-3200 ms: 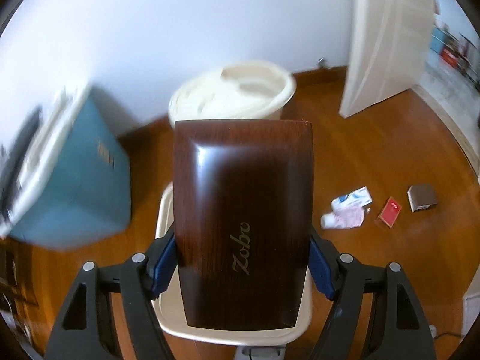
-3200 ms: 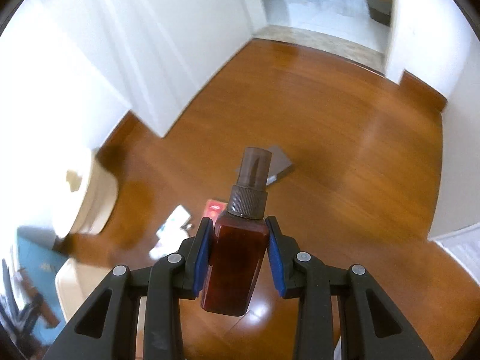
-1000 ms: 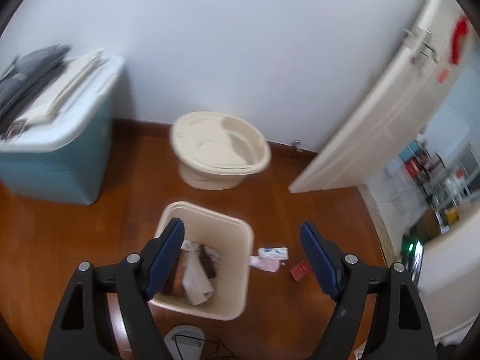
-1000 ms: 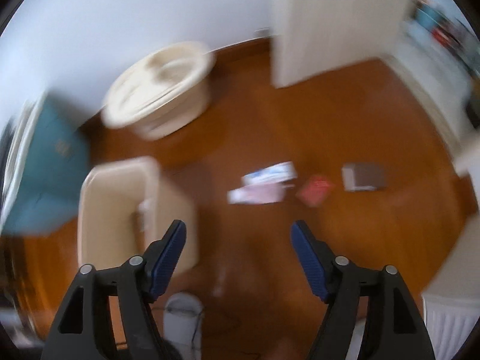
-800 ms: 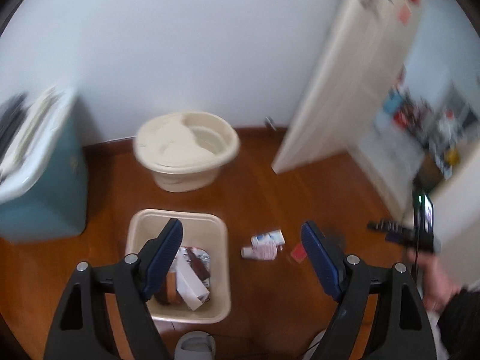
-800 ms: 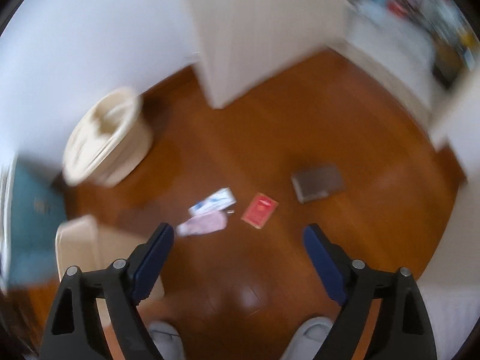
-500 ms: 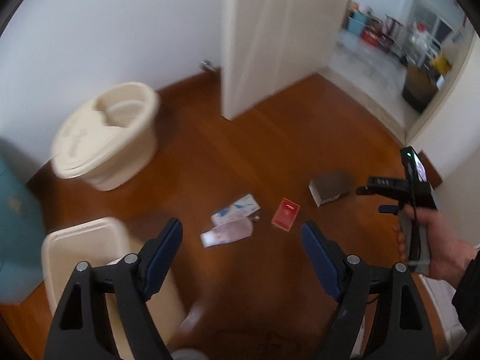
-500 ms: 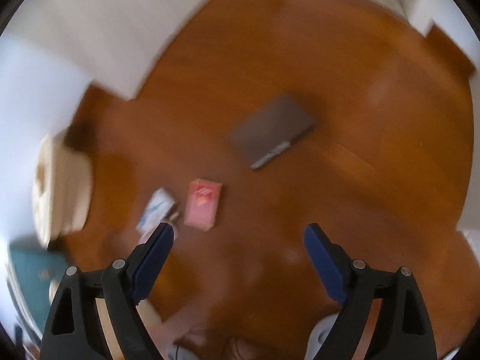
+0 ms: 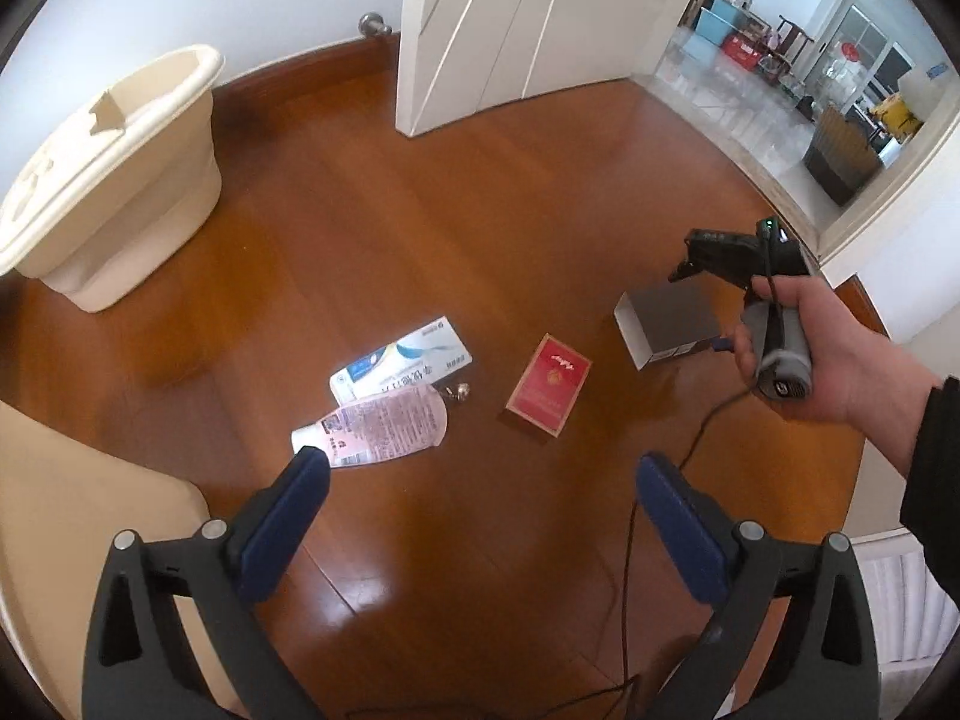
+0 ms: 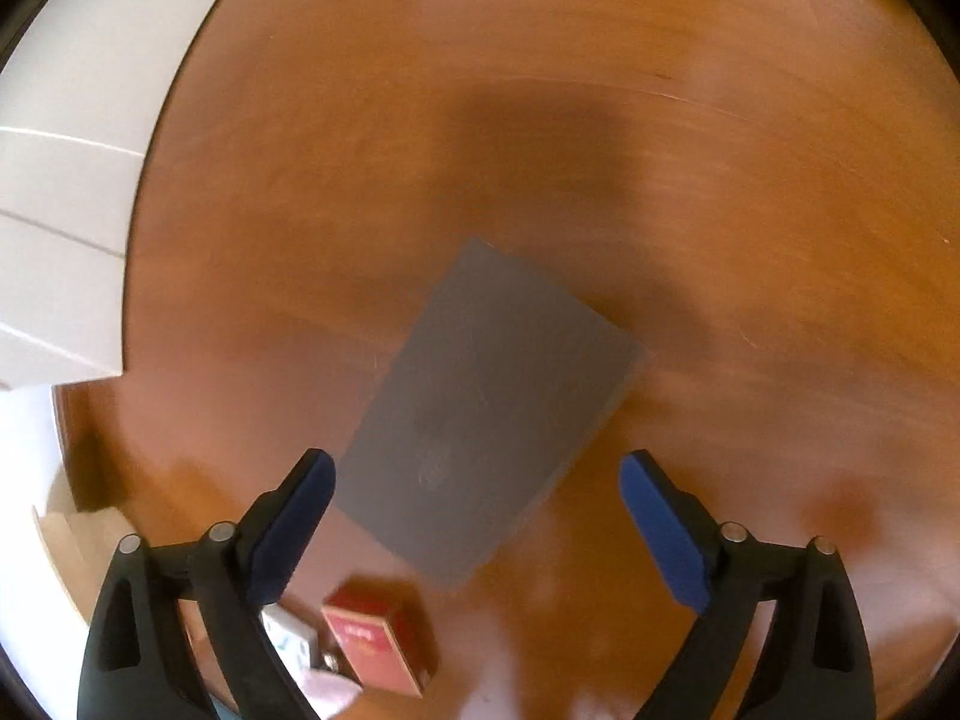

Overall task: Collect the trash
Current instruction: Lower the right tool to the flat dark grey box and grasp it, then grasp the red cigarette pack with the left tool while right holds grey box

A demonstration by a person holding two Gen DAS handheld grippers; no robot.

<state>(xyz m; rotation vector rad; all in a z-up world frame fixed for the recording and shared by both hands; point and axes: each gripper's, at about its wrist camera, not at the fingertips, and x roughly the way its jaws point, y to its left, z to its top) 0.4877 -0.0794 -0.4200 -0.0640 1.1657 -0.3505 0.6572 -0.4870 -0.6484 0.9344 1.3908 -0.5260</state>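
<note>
Grey box [image 10: 486, 408] lies flat on floor [image 10: 600, 120], frame centre; we judge it light, stiff cardboard, best gripped across short edges. Right tool [image 10: 474, 480] released above it; left tool [image 9: 480, 480] released too.

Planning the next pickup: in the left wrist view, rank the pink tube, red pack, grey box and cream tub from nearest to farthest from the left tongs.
1. Pink tube, at the left finger's tip.
2. Red pack, centre, ahead.
3. Grey box, far right.
4. Cream tub, far left by the wall.
</note>
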